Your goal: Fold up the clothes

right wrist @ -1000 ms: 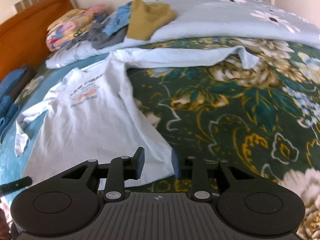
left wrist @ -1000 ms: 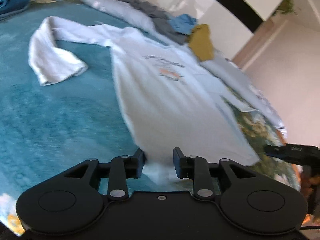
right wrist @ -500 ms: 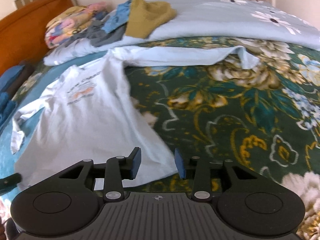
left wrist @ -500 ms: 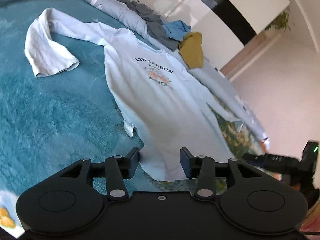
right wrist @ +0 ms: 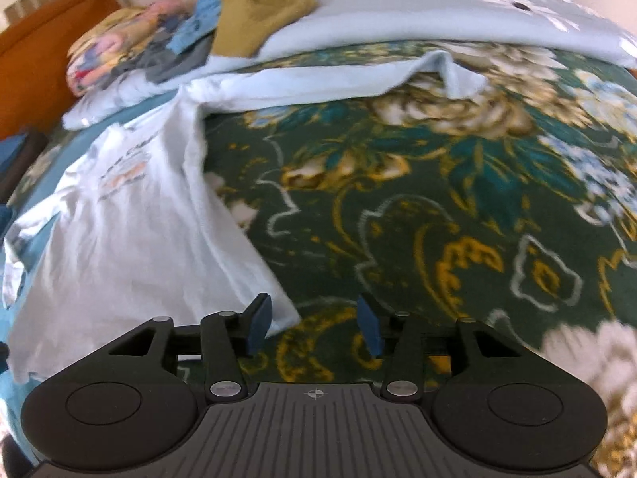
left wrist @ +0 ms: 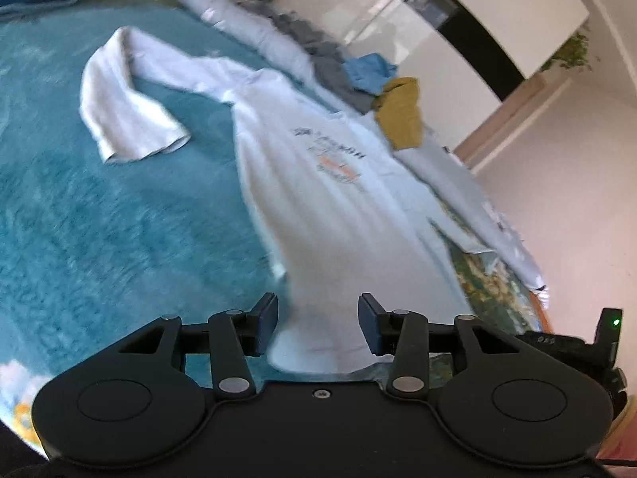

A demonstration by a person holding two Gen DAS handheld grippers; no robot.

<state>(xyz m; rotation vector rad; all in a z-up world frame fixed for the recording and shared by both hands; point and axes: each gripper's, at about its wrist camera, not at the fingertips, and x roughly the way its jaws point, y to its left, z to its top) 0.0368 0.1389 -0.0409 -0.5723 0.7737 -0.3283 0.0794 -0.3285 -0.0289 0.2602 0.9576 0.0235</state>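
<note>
A white long-sleeved shirt (left wrist: 338, 219) with an orange and dark chest print lies spread face up on the bed. Its near sleeve bends back on the teal blanket. In the left wrist view my left gripper (left wrist: 318, 310) is open over the hem's left corner. The cloth lies between the pads without touching them. The shirt (right wrist: 131, 239) fills the left of the right wrist view. My right gripper (right wrist: 314, 314) is open and its jaws are opening. The hem's right corner lies loose by its left finger (right wrist: 258, 318). Only bedspread shows between the pads.
The teal blanket (left wrist: 99, 219) covers the left of the bed, and a dark green floral bedspread (right wrist: 438, 199) covers the right. Behind the shirt lie a light blue duvet (right wrist: 398, 12), a mustard garment (right wrist: 254, 12), grey and blue clothes, and a folded floral quilt (right wrist: 115, 47). An orange headboard (right wrist: 40, 51) stands at the far left.
Both grippers' jaws have spread and let go of the shirt's hem. The hem has dropped flat onto the bed. The right gripper has sunk a little toward the bedspread.
</note>
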